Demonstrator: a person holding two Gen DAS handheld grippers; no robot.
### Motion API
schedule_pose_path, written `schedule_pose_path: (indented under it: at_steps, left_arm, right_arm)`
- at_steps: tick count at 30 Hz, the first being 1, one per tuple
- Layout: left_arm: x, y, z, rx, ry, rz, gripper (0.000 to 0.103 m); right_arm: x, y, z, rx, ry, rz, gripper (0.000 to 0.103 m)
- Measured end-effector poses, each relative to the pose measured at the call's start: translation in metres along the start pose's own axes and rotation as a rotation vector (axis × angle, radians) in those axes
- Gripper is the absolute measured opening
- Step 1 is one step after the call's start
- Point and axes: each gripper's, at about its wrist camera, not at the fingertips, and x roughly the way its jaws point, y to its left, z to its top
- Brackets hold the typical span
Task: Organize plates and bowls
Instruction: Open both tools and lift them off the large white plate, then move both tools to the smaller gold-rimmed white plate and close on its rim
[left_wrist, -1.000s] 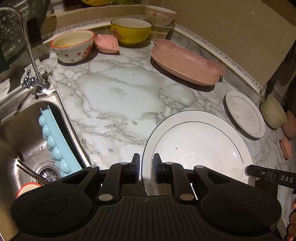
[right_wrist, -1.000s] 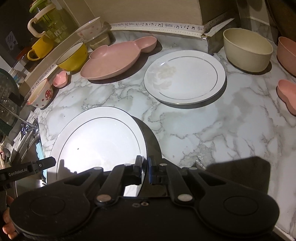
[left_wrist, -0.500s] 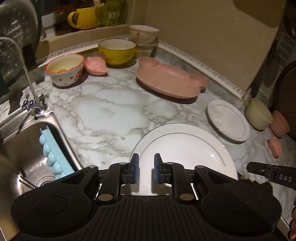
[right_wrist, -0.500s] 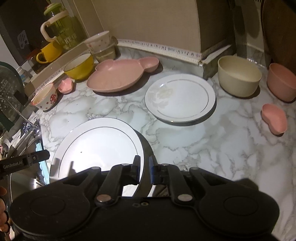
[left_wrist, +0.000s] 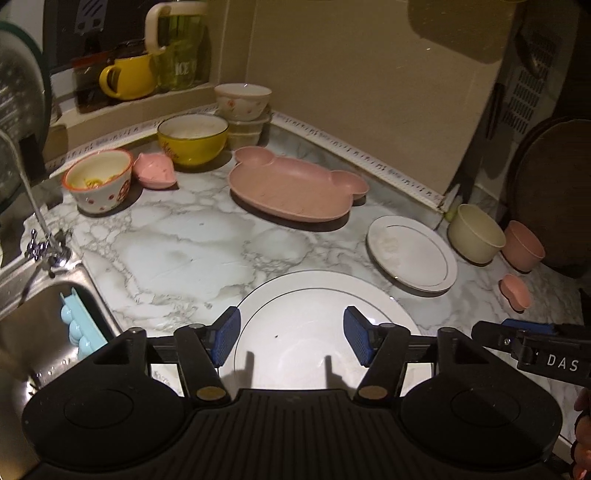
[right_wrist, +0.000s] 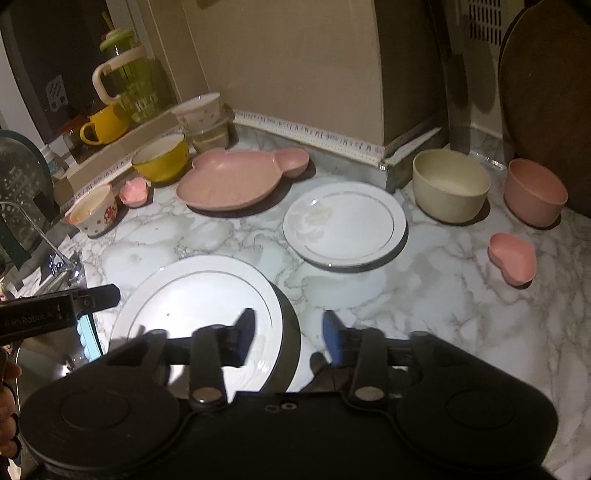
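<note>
Big plate (left_wrist: 317, 325) (right_wrist: 195, 306), white with a thin dark ring inside its rim, lies flat on the marble counter (left_wrist: 177, 251) (right_wrist: 424, 295) near the front edge, just right of the sink (left_wrist: 40, 321). Left gripper (left_wrist: 291, 334) hangs above its near half with blue pads (left_wrist: 227, 332) spread wide, nothing between them; its jaws have just been opening and no pad presses on the plate. Right gripper (right_wrist: 288, 332) is over the plate's right rim, one finger above the plate and the other above bare counter; its jaws have just been opening too, and they grasp nothing. Each gripper's tip shows at the edge of the other's view.

Beyond the big plate, to the right, a small plate (left_wrist: 412, 253) (right_wrist: 345, 225) lies flat, apart from it. Behind both sits a pink bear tray (left_wrist: 295, 188) (right_wrist: 236, 177). Right of the small plate stand a cream bowl (left_wrist: 476, 238) (right_wrist: 450, 184) and a pink bowl (left_wrist: 524, 245) (right_wrist: 535, 192), close together, with a pink dish (left_wrist: 515, 291) (right_wrist: 513, 258) in front of them.

Along the back left are a yellow bowl (left_wrist: 192, 138) (right_wrist: 160, 157), a second pink dish (left_wrist: 153, 171) (right_wrist: 135, 192) and a spotted bowl (left_wrist: 98, 181) (right_wrist: 92, 210). A floral bowl (left_wrist: 242, 101) (right_wrist: 197, 112) tops a stack in the corner. A yellow mug (left_wrist: 129, 75) (right_wrist: 105, 123) and a green jug (left_wrist: 177, 44) (right_wrist: 129, 81) stand on the ledge. A light blue tray (left_wrist: 79, 328) leans inside the sink, by the tap (left_wrist: 40, 236)
</note>
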Motion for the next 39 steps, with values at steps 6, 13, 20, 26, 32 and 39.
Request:
schedule_pose_path:
  at_steps: [6,13,20,26,32,39]
  left_arm:
    - [-0.008,-0.006,0.004,0.025,-0.035,-0.042,0.072]
    - [-0.013,-0.016,0.014,0.043,-0.071,-0.073,0.079]
    - [0.008,-0.034,0.040,0.063,-0.026,-0.126,0.079]
    - [0.040,-0.052,0.064,0.074,0.010,-0.115,0.079]
    - [0.078,-0.070,0.079,0.082,0.052,-0.093,0.079]
    - [0.121,-0.085,0.089,0.072,0.111,-0.082,0.079]
  right_arm:
    - [-0.016,0.001,0.001,-0.004,-0.049,-0.028,0.073]
    - [-0.028,-0.003,0.002,0.011,-0.094,-0.084,0.096]
    - [-0.030,-0.020,0.021,0.048,-0.121,-0.109,0.102]
    - [-0.012,-0.048,0.045,0.082,-0.101,-0.137,0.102]
    - [0.021,-0.078,0.062,0.127,-0.048,-0.147,0.100]
    - [0.058,-0.103,0.079,0.163,0.006,-0.141,0.096]
